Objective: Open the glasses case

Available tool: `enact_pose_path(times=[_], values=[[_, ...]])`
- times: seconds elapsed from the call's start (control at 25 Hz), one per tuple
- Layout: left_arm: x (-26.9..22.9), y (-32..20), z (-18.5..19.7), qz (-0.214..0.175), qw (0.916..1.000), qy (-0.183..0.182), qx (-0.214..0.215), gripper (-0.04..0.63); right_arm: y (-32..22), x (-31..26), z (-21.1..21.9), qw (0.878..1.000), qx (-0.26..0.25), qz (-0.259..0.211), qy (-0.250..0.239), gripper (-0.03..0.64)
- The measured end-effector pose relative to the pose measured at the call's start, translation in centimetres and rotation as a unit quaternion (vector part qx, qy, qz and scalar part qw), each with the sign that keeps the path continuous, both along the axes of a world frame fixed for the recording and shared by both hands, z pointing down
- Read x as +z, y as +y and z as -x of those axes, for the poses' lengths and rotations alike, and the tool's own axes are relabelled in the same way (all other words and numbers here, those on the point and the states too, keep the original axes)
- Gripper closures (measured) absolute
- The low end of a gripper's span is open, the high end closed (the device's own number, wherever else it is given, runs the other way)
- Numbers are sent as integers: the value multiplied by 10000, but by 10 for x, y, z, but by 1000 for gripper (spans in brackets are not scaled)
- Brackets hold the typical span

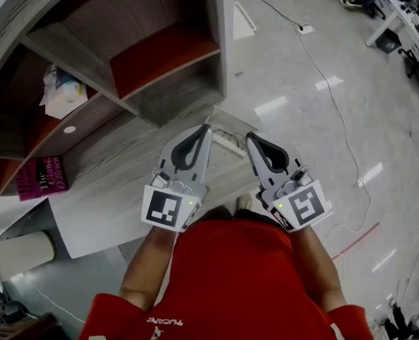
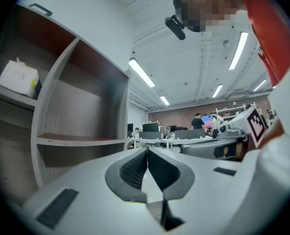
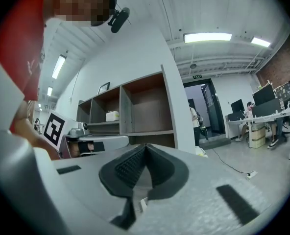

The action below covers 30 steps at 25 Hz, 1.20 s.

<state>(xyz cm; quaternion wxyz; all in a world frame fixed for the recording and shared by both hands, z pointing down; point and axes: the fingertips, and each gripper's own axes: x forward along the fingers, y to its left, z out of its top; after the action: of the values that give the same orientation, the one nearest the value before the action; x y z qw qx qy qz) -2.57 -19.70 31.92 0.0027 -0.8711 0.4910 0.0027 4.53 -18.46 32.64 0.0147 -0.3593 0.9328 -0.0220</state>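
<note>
Red shirt [image 1: 231, 275]: nearest the head camera, filling the lower edge. Two bare forearms [image 1: 149, 268] reach forward out of it.

Left gripper [image 1: 208, 127]: fingers clenched tip to tip, ribbed pads meeting, nothing between them.

Right gripper [image 1: 250, 136]: just beside the left one and not touching it. Its fingers are likewise clenched on nothing, pads closed together at the tips.

Shelf unit [image 1: 160, 83]: grey wood with red-brown boards and open compartments, beyond and to the left of both sets of fingertips.

White packet [image 1: 59, 91]: on a shelf board, well to the left of the left fingers.

Pink book [image 1: 43, 177]: on a lower board, also well left of the left fingers.

Power strip [image 1: 227, 142]: white, seen in the gap between the two sets of fingertips.

Cable [image 1: 337, 112]: runs over the pale glossy floor [image 1: 301, 140], to the right of the right fingers.

Glasses case: no view shows it, so its place cannot be told.
</note>
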Motion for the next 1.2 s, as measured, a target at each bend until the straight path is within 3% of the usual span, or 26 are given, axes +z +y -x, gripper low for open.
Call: enact_pose_path(times=[1.2], values=[[0, 23, -4, -11, 10000, 22, -24, 584, 20, -6, 7, 9999, 2, -162, 46, 614]])
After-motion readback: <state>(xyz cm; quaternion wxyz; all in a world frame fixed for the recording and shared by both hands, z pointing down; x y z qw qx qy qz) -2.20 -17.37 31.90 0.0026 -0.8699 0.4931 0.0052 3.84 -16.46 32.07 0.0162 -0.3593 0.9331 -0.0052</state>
